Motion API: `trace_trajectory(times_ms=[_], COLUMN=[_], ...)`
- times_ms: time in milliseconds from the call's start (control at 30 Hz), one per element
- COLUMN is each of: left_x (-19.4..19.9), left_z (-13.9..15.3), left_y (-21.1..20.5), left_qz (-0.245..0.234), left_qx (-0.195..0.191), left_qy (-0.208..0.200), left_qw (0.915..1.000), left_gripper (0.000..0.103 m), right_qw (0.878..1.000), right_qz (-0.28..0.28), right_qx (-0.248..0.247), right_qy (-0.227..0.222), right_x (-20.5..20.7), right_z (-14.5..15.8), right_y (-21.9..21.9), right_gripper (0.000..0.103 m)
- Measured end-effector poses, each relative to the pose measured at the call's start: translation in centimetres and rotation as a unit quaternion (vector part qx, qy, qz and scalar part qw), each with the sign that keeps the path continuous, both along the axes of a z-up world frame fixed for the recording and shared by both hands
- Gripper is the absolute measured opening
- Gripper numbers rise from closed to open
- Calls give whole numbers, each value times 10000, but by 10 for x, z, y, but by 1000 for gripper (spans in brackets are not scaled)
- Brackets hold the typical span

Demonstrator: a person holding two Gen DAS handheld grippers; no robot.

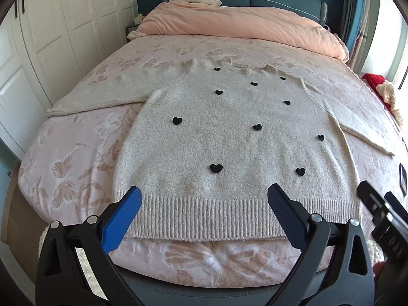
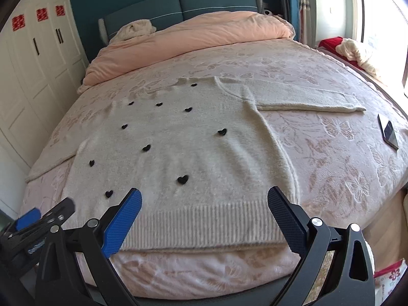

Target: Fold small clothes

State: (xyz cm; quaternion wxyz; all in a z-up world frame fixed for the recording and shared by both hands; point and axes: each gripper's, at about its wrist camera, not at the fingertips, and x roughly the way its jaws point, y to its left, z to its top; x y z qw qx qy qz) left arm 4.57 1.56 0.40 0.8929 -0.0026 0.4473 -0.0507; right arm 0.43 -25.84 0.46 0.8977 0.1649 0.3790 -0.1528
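The sweater's [image 1: 229, 140] right cuff is cut off in the left view; the phone [image 2: 389, 134] is seen whole only from the right. Both the left gripper [image 1: 204, 199] and the right gripper [image 2: 204, 199] are held wide, empty.

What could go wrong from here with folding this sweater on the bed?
1. The sweater is thick and fuzzy; the open left claw and right claw above the ribbed hem may pinch the butterfly bedspread too.
2. Both sleeves lie spread out; lifting the hem first could drag them into a bunch.
3. A phone lies near the right sleeve; a swung sleeve might knock it.
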Motion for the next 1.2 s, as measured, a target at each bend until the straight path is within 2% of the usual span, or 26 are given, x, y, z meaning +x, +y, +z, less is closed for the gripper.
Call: trace_trajectory(times_ms=[67,133,267,367,500,533,600,633,667,700,733,767,833,867,933,1000,1033,1100,1167,1200], left_x=[8,20,36,45,57,61,68,72,75,79,82,85,91,93,99,106,111,123,137,147], left_z=[-5,-10,-20,-24,-26,-27,-29,-29,-30,-31,-31,-32,-31,-30,-28,-25,-23,-19,-15,-14], left_y=[15,32,56,66,72,73,74,73,72,71,70,68,66,66,65,63,61,55,49,46], left_qz=[190,433,819,1018,1258,1297,1362,1368,1362,1350,1326,1294,1263,1252,1226,1208,1191,1186,1104,1081], left_qx=[-202,-270,-115,43,42,10,-49,-72,-71,-56,-53,-71,-151,-223,-475,-802,-959,-1204,-1470,-1600], left_qy=[83,159,220,243,240,245,271,280,290,292,289,277,217,192,148,99,69,-3,-35,1], left_qw=[9996,9986,9963,9945,9918,9912,9903,9902,9902,9904,9907,9912,9916,9917,9912,9894,9882,9856,9829,9812], left_gripper=[98,98,98,98,98,98,98,98,98,98,98,98,98,98,98,98,98,98,98,98], right_qw=[9979,9899,9726,9602,9335,9264,9171,9175,9198,9233,9250,9292,9454,9539,9634,9634,9613,9585,9623,9651], right_qz=[-509,-1160,-2103,-2528,-3122,-3263,-3414,-3416,-3377,-3262,-3183,-3031,-2357,-1861,-716,442,937,1663,2027,2068], right_qx=[399,803,989,1173,1755,1876,2059,2037,2000,2028,2065,2052,1963,1927,1907,1872,1887,1847,1551,1434], right_qy=[-63,-112,8,171,148,119,-3,-45,-49,-70,-189,-510,-1097,-1353,-1745,-1867,-1777,-1397,-939,-722], right_x=[8,18,45,67,83,85,90,95,102,110,118,126,153,170,202,234,249,276,294,297], right_z=[-7,-15,-33,-51,-82,-88,-98,-99,-99,-97,-90,-76,-34,-8,37,67,71,57,29,14], right_y=[-63,-135,-261,-332,-391,-400,-410,-412,-412,-411,-408,-402,-374,-351,-290,-213,-174,-103,-47,-29], right_gripper=[98,98,96,93,89,84,68,51,25,10,10,9,9,9,9,9,11,15,33,33])
